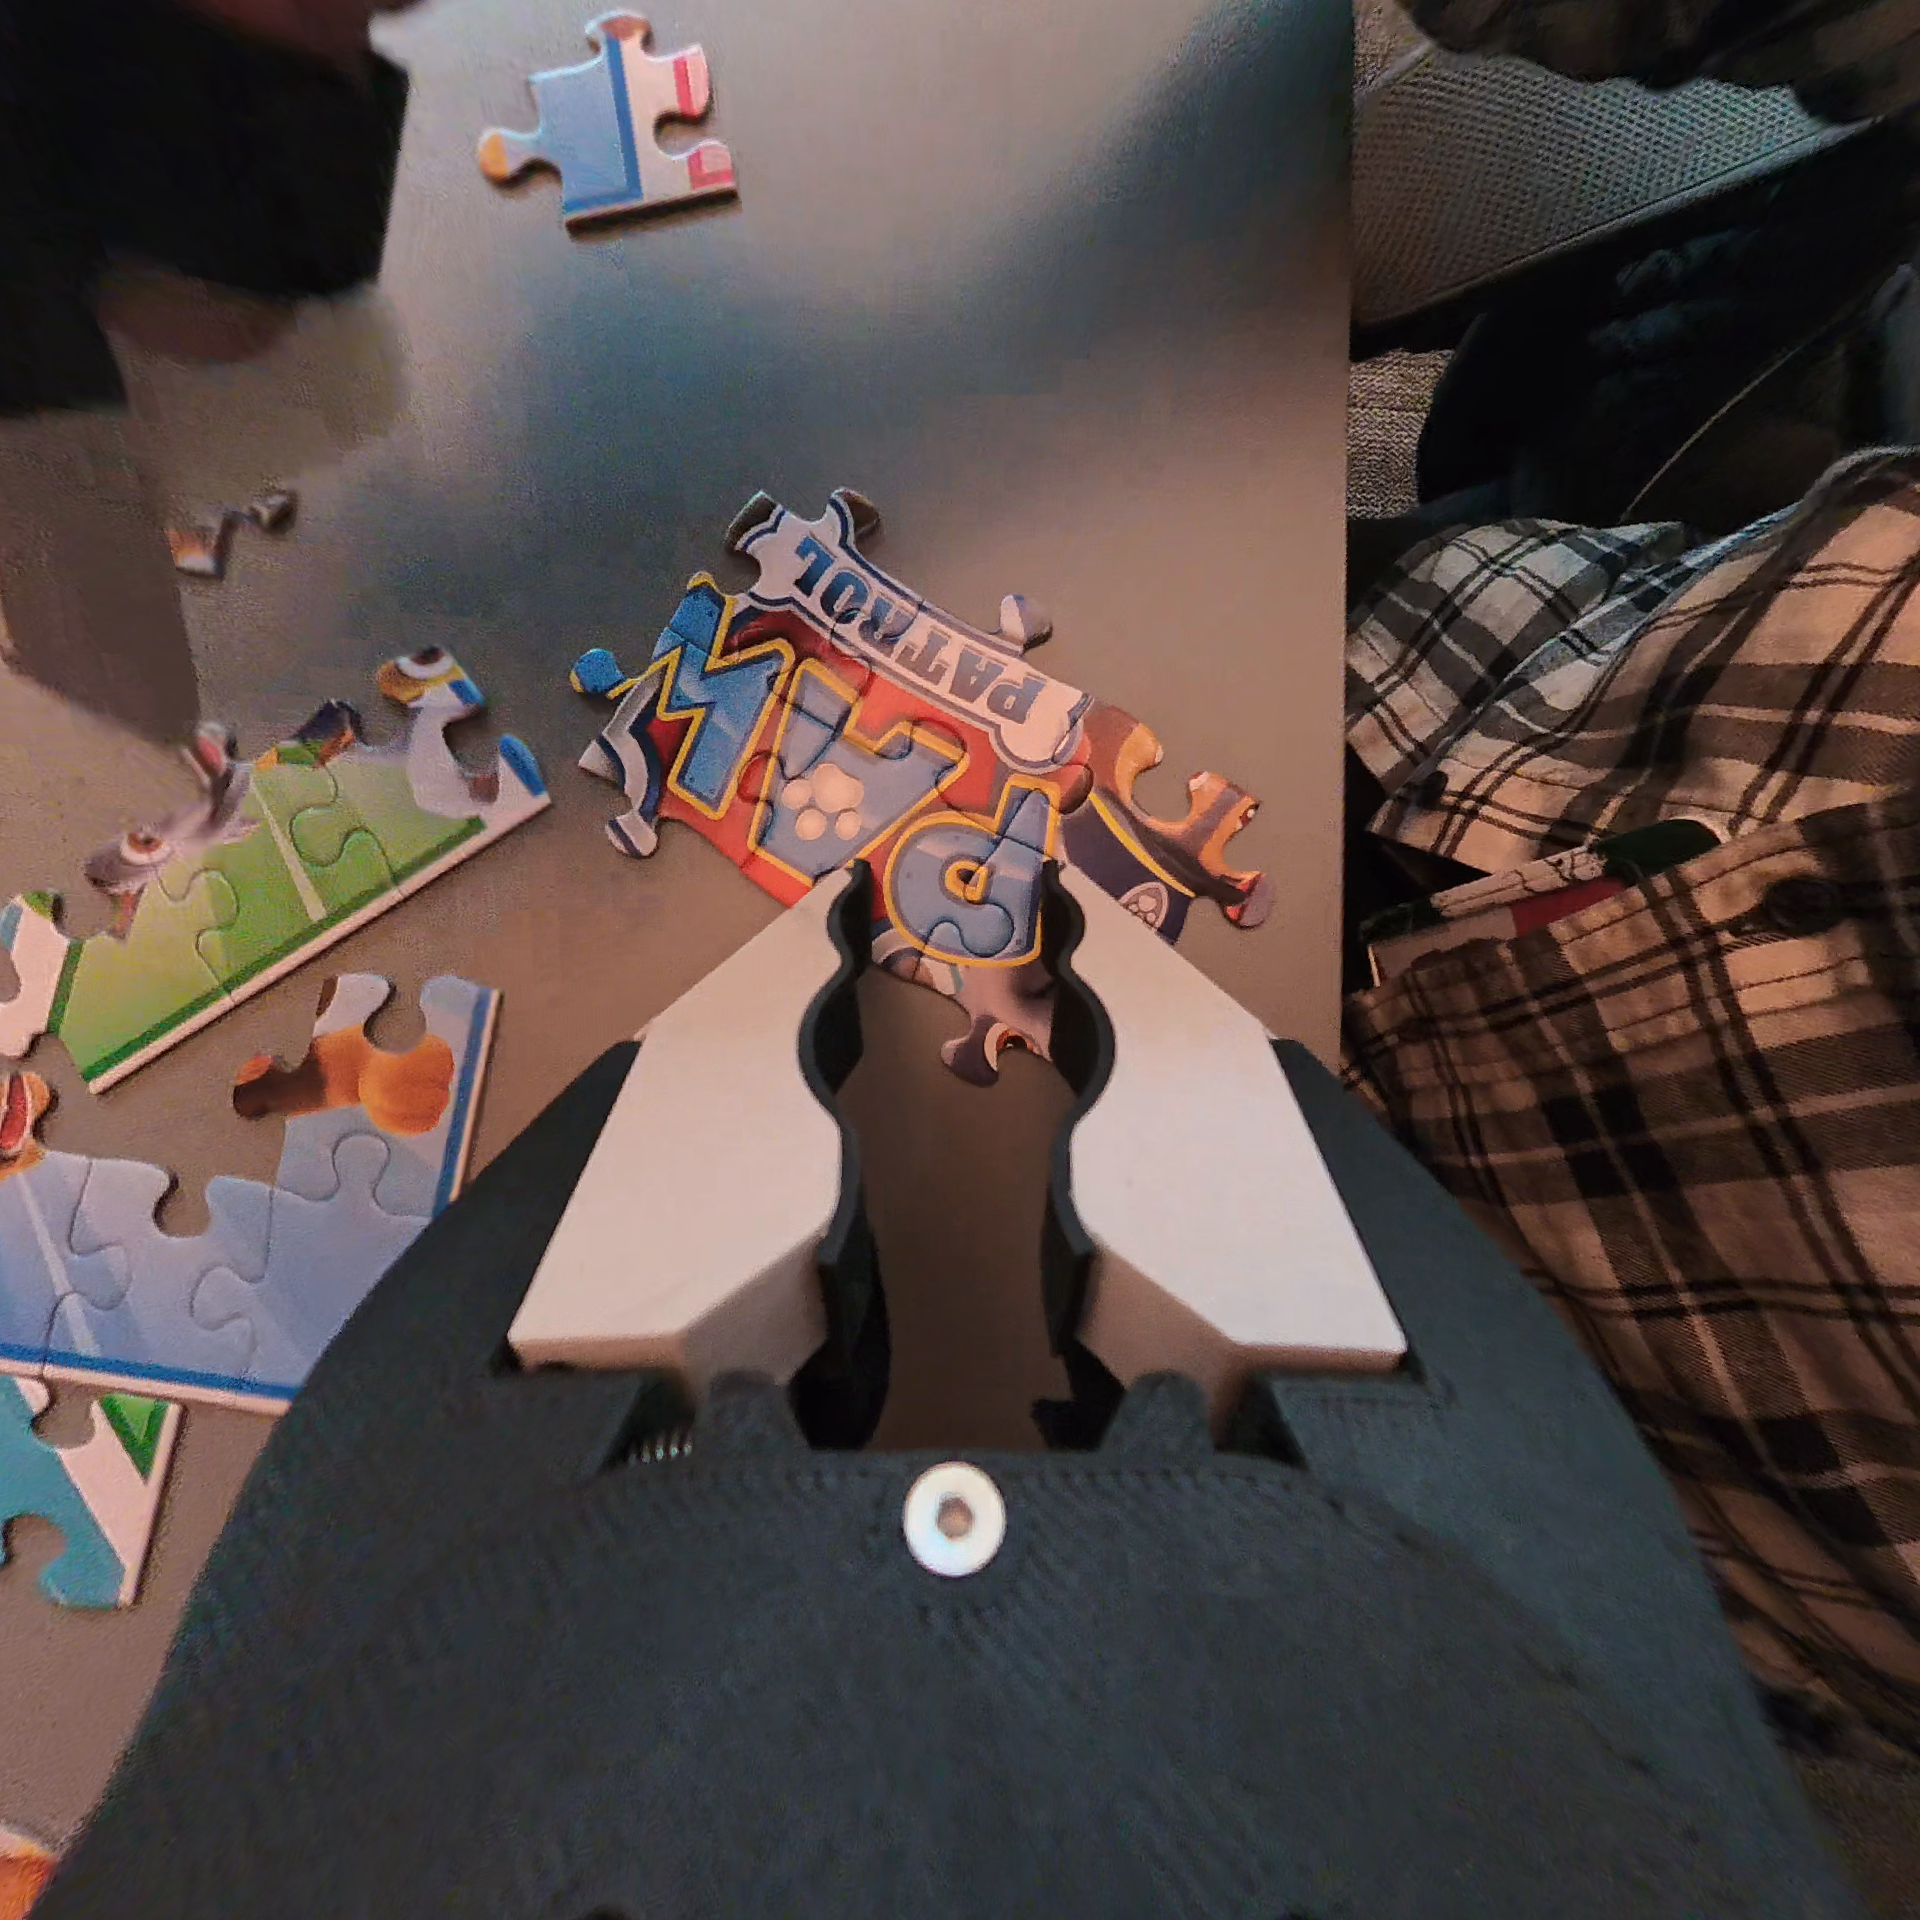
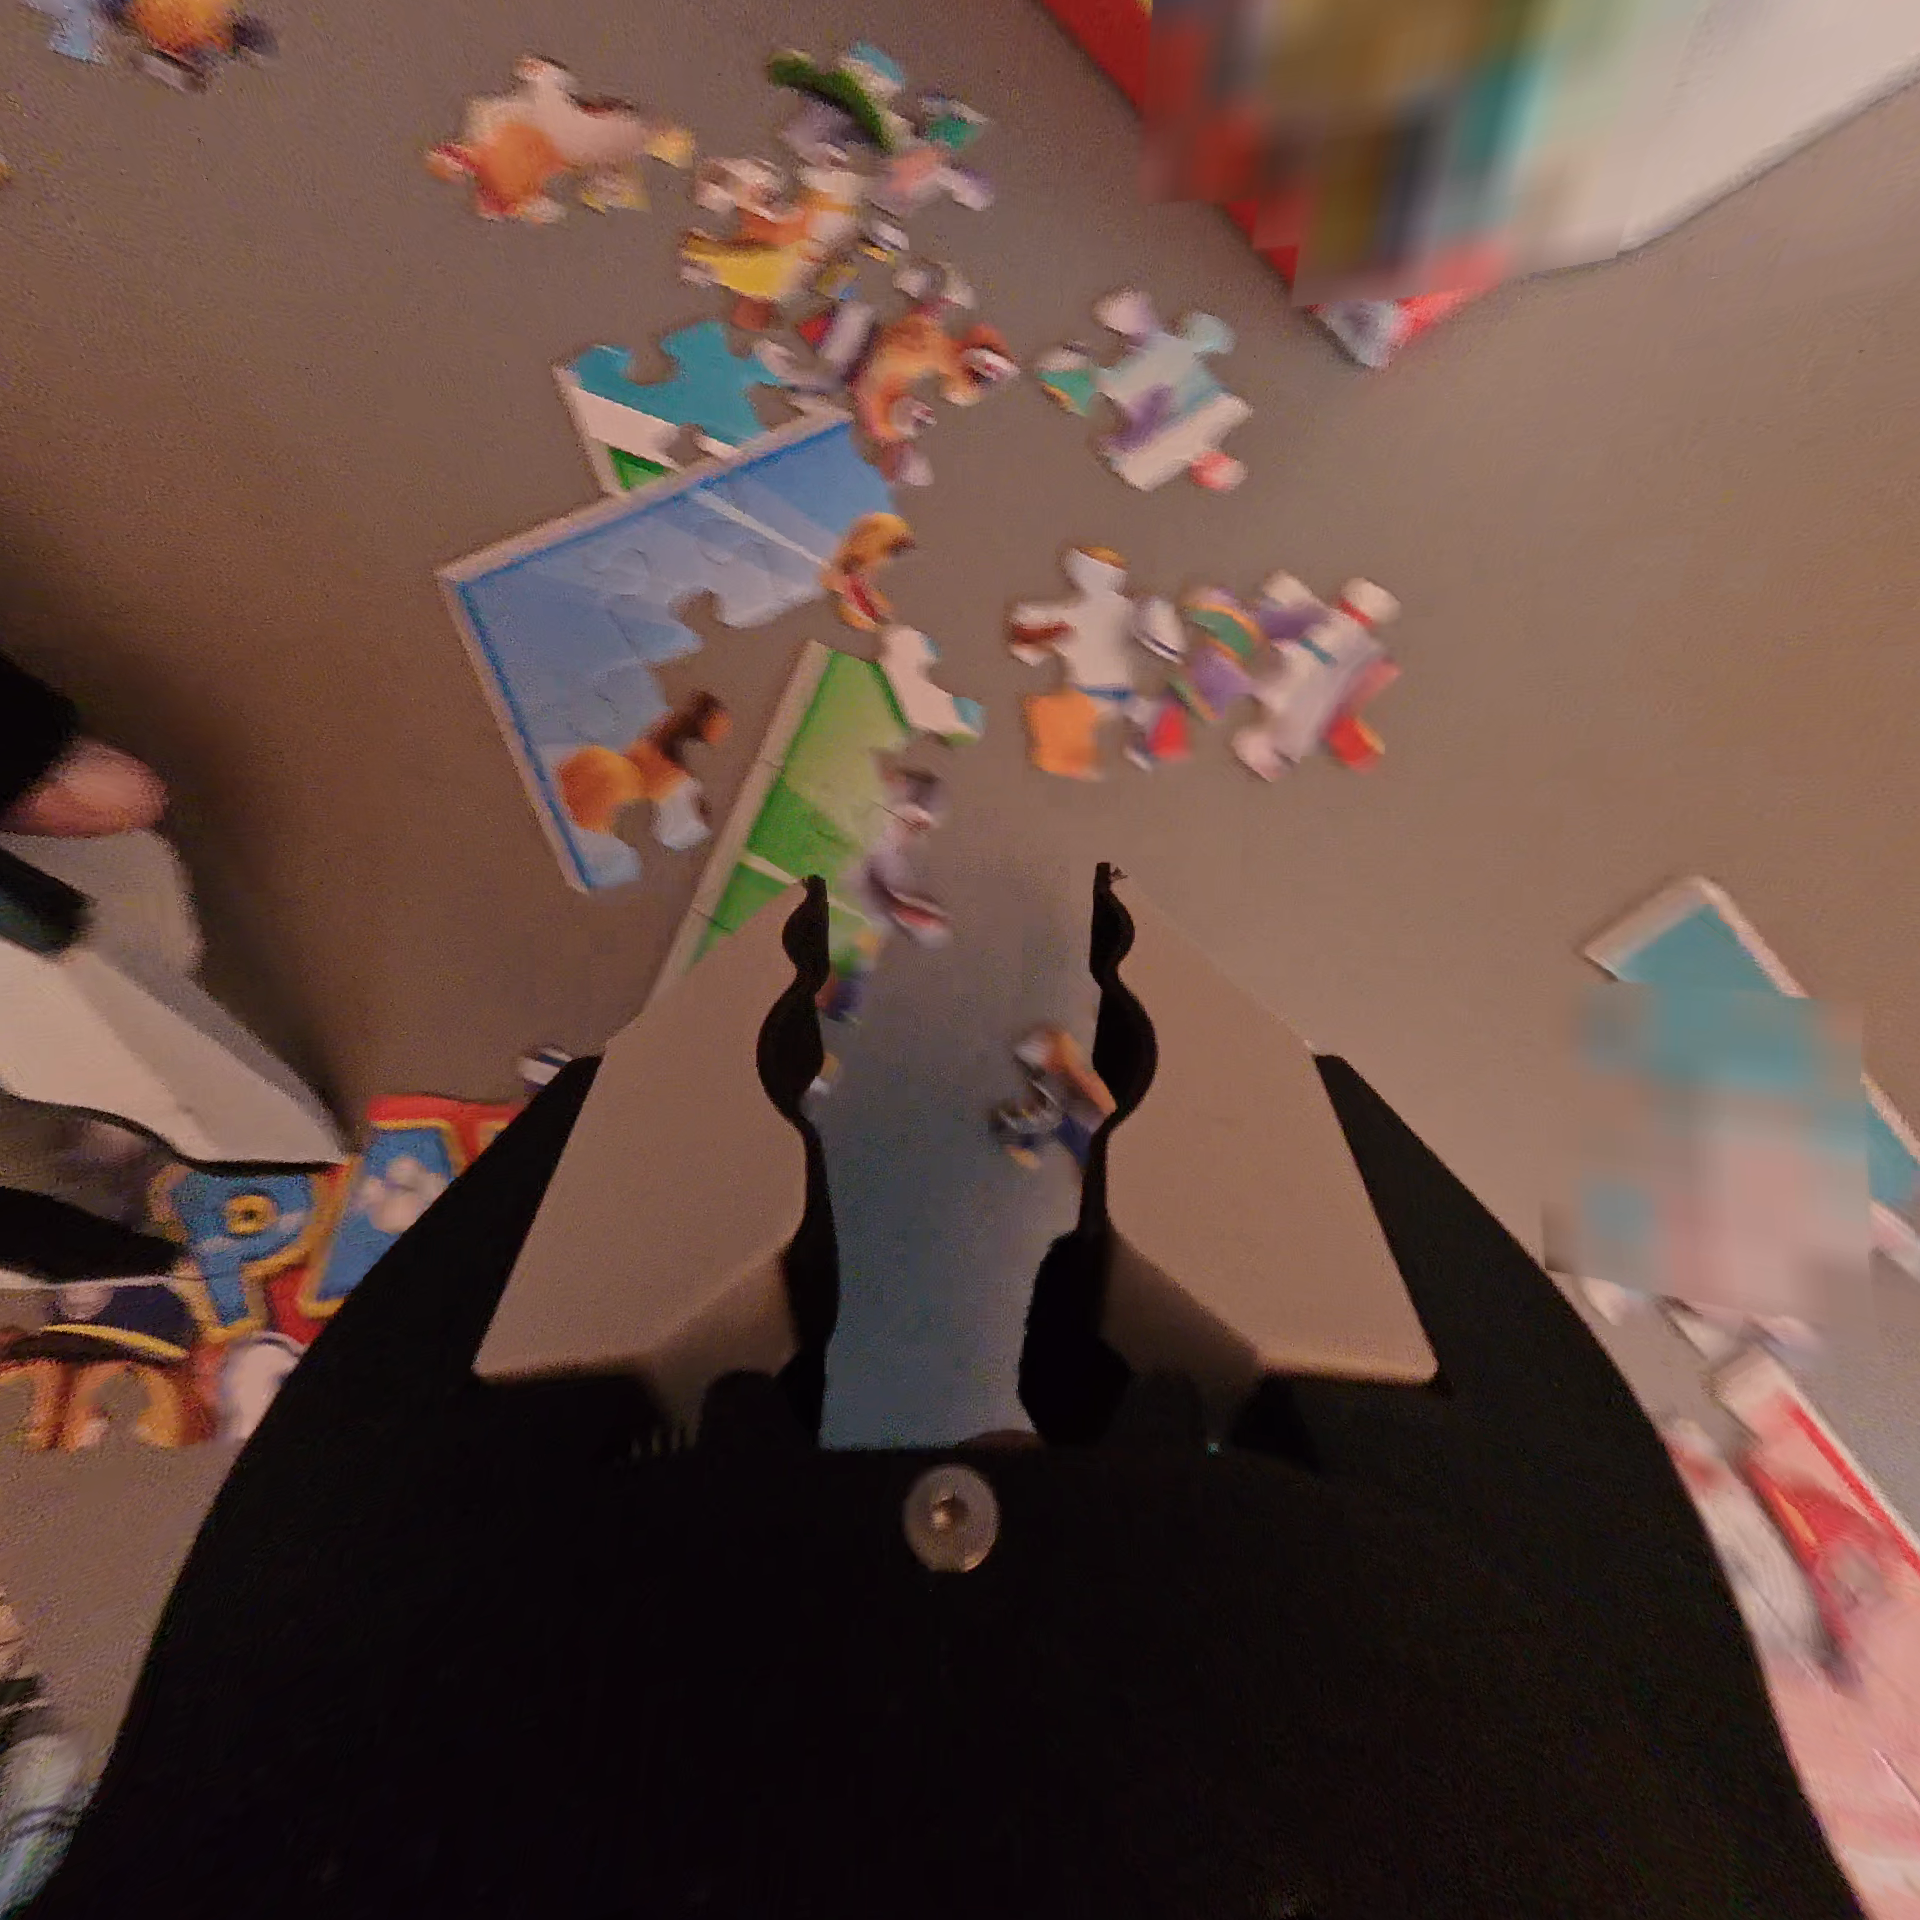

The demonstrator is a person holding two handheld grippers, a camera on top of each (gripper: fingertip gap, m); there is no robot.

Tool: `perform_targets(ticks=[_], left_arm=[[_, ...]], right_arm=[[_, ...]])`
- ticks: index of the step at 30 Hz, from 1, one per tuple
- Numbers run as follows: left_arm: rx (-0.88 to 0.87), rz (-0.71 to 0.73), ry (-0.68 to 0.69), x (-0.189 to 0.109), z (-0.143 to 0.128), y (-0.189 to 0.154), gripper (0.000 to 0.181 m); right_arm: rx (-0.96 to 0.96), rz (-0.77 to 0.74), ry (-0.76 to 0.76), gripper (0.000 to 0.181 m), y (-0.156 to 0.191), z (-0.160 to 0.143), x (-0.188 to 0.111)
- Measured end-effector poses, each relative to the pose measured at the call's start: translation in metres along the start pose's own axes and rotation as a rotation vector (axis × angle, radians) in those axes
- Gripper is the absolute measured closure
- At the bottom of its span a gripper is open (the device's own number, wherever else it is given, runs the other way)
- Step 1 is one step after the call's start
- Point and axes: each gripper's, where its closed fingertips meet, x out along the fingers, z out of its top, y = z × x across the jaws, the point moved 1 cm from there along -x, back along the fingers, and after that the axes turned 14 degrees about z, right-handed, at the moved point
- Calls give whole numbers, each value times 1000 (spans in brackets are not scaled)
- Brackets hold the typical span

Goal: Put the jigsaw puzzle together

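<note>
A joined cluster of logo pieces (image 1: 862, 758) in red, blue and white lies flat on the grey table (image 1: 1039, 312). My left gripper (image 1: 951, 894) is open, its fingertips over the cluster's near edge, gripping nothing. My right gripper (image 2: 961, 883) is open and empty above the table, in a blurred view. A green edge section (image 2: 821, 790) and a blue edge section (image 2: 634, 634) lie just beyond it, and a small loose piece (image 2: 1049, 1091) shows between its fingers. The logo cluster also shows in the right wrist view (image 2: 260, 1247), with the left gripper's white finger (image 2: 135, 1039) over it.
The green section (image 1: 281, 842), the blue section (image 1: 239, 1226) and a single blue piece (image 1: 613, 114) lie left of the logo cluster. Several loose pieces (image 2: 1205, 665) are scattered farther off. The puzzle box (image 2: 1403, 135) is far right. Plaid cloth (image 1: 1662, 935) borders the table's right edge.
</note>
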Motion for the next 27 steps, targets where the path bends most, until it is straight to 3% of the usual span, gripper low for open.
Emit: perform_targets(ticks=[3, 5, 9, 13, 16, 19, 22, 24, 27], left_arm=[[4, -5, -3, 4, 5, 1, 149], [9, -8, -2, 7, 8, 1, 150], [22, -21, 2, 12, 14, 3, 150], [42, -32, 11, 19, 20, 7, 150], [53, -38, 21, 22, 24, 9, 150], [62, -38, 31, 24, 26, 13, 149], [71, -47, 34, 27, 28, 16, 149], [78, -49, 36, 30, 31, 19, 149], [97, -59, 52, 33, 34, 23, 149]], right_arm=[[66, -92, 68, 131, -25, -27, -15], [104, -35, 59, 134, -26, -35, -10], [98, 67, -49, 146, -18, -18, 5], [68, 259, -67, 144, 11, 4, 26], [65, 265, -74, 138, 14, 6, 4], [70, 66, -48, 135, -5, -24, -53], [125, -34, -53, 131, -7, -69, -99], [160, -51, -43, 131, -5, -96, -106], [181, -6, 8, 130, 5, -128, -89]])
